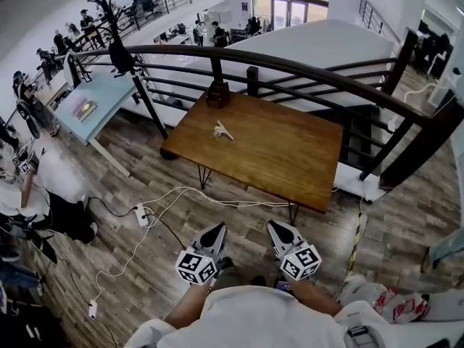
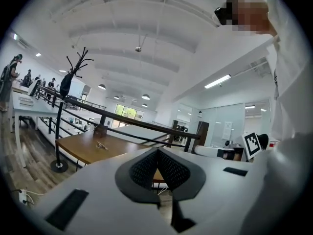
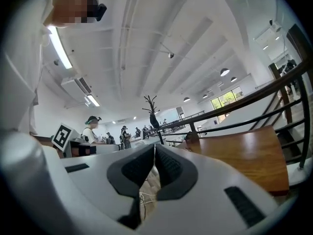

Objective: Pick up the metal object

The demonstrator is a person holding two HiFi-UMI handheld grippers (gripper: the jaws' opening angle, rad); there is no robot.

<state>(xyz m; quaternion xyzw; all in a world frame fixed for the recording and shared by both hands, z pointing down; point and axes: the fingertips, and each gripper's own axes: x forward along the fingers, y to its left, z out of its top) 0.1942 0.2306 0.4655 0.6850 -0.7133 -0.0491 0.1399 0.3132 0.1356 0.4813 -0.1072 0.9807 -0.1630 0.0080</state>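
A small pale metal object (image 1: 223, 130) lies on the far left part of the wooden table (image 1: 290, 158); the left gripper view shows the metal object (image 2: 101, 145) small and far off. Both grippers hang close to my body, well short of the table's near edge. My left gripper (image 1: 215, 231) is shut with nothing between its jaws, tips meeting (image 2: 157, 151). My right gripper (image 1: 275, 228) is shut and empty too, its tips together (image 3: 154, 146).
A dark small box (image 1: 217, 93) stands at the table's far edge by the black curved railing (image 1: 304, 69). White cables and a power strip (image 1: 143, 214) lie on the wood floor before the table. People sit at desks to the left.
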